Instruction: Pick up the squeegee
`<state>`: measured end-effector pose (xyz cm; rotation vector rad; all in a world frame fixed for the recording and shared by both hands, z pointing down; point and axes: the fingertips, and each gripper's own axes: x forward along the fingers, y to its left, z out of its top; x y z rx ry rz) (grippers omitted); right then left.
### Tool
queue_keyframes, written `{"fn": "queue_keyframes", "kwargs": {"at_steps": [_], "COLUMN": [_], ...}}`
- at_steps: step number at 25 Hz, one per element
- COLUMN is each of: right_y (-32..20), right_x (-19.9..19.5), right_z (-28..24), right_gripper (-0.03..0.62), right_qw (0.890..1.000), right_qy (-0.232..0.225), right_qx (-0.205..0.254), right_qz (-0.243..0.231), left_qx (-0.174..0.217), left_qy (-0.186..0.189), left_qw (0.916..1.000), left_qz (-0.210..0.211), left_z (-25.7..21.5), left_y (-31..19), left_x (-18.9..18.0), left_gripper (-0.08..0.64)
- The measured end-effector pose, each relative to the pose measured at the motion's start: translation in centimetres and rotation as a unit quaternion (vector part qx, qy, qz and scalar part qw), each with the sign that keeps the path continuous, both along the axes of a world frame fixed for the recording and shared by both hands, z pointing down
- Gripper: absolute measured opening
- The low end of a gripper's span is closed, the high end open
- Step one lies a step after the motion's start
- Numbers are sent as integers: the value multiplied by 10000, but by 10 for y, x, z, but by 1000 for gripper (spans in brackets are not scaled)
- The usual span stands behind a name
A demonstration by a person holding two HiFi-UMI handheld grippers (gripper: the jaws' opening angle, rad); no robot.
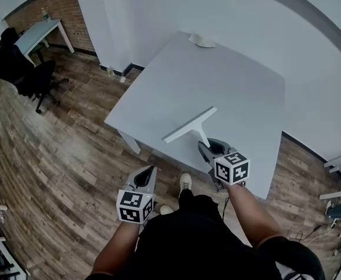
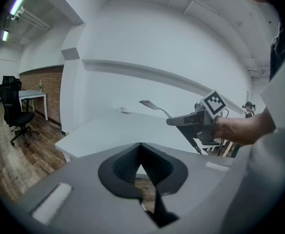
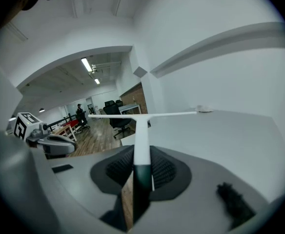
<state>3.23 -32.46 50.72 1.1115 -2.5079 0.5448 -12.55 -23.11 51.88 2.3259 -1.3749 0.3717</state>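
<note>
Between tight jaws of right gripper point(image 3: 141, 165), squeegee point(image 3: 141, 128) handle.

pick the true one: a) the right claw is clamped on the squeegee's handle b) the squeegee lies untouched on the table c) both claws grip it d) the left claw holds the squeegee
a: the right gripper view shows the right claw shut on the handle of the squeegee, while the left claw is closed on nothing, off to the side of the table.
</note>
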Motion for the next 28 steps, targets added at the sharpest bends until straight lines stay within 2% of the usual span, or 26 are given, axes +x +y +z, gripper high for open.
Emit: {"fn": "queue_keyframes", "kwargs": {"at_steps": [6,12,16,22,28], "right_y": [48,63,74,92,119], "right_x": [8,34,53,90,138], "right_z": [-12,-22,-35,-63,-75], "right_gripper": [94,94,94,94,94], "right_qw": [9999,9992,9978,9960,9944], "right_qy": [-99,-4,-109,-399,-546], "right_qx": [24,133,330,501,552], "right_qz": [131,365,556,624,718], "left_qx": [184,267,341,319,351], "left_qy": [78,97,96,281,366], "left_qw": [9996,9986,9979,9978,9965], "left_qz": [201,447,547,506,667], "left_z": [-9,-18,-22,-27,-42], "left_y": [16,17,25,28,41], "left_x": [10,30,46,82,137], "left_gripper": [6,6,7,6,6]}}
